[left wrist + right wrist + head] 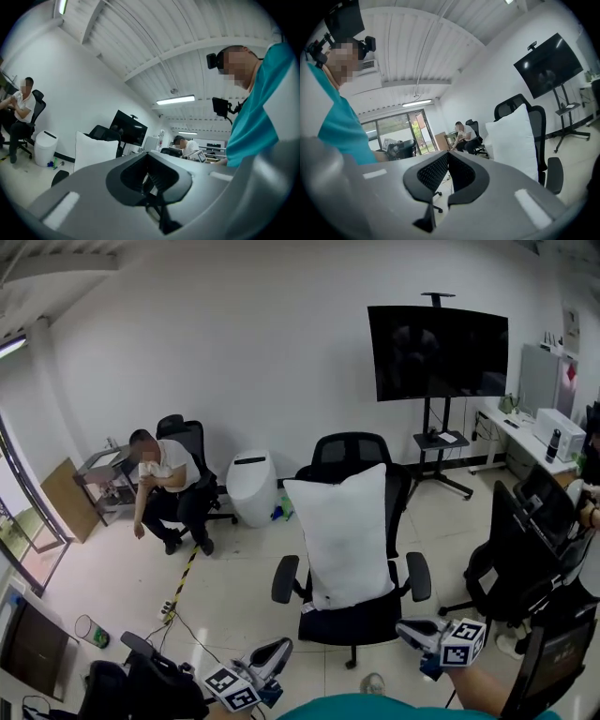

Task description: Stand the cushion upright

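Left tool [278,650] and right tool [406,629] hang well apart from cushion [342,535].

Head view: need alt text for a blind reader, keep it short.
A white cushion stands upright on a black office chair, leaning on its backrest. The left tongs and right tongs sit shut at the bottom edge, clear of it. Behind are a seated person and a dark TV.

Head view high, steep down, mid-distance to cushion [339,532] on chair [349,448]; both gripper views low, near level, apparently rolled, sharing cushion
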Demonstrator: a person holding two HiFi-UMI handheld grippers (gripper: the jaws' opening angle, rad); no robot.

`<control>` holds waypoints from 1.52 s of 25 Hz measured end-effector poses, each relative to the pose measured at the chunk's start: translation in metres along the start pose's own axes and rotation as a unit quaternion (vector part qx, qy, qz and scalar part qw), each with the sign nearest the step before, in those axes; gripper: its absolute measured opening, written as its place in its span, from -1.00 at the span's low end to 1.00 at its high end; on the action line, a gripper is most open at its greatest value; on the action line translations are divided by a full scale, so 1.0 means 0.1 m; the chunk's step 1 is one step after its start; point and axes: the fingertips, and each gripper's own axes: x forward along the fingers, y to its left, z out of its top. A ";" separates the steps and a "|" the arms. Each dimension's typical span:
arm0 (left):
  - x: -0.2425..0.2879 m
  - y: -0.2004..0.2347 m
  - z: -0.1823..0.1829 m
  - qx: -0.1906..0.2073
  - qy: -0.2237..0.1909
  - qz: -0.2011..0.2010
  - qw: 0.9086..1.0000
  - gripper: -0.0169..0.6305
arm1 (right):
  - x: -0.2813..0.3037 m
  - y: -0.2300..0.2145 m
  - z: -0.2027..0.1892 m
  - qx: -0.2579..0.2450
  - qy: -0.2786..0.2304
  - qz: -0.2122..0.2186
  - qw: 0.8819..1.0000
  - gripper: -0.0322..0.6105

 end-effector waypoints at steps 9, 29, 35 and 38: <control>-0.79 -0.79 -0.15 -0.013 0.018 -0.033 0.999 -0.91 | -0.65 1.07 -0.16 0.003 -0.038 -0.030 0.999 -0.89; -1.11 -3.53 -0.86 -0.022 0.006 -0.020 1.000 -0.91 | -3.36 2.18 -1.10 -0.014 -0.027 -0.025 0.999 -0.89; -1.49 -3.62 -0.76 -0.011 -0.007 -0.017 1.000 -0.91 | -3.30 2.58 -1.21 -0.017 -0.030 -0.012 0.999 -0.89; -1.78 -3.51 -0.71 -0.010 -0.013 -0.018 1.000 -0.91 | -3.10 2.78 -1.21 -0.022 -0.038 -0.014 0.999 -0.89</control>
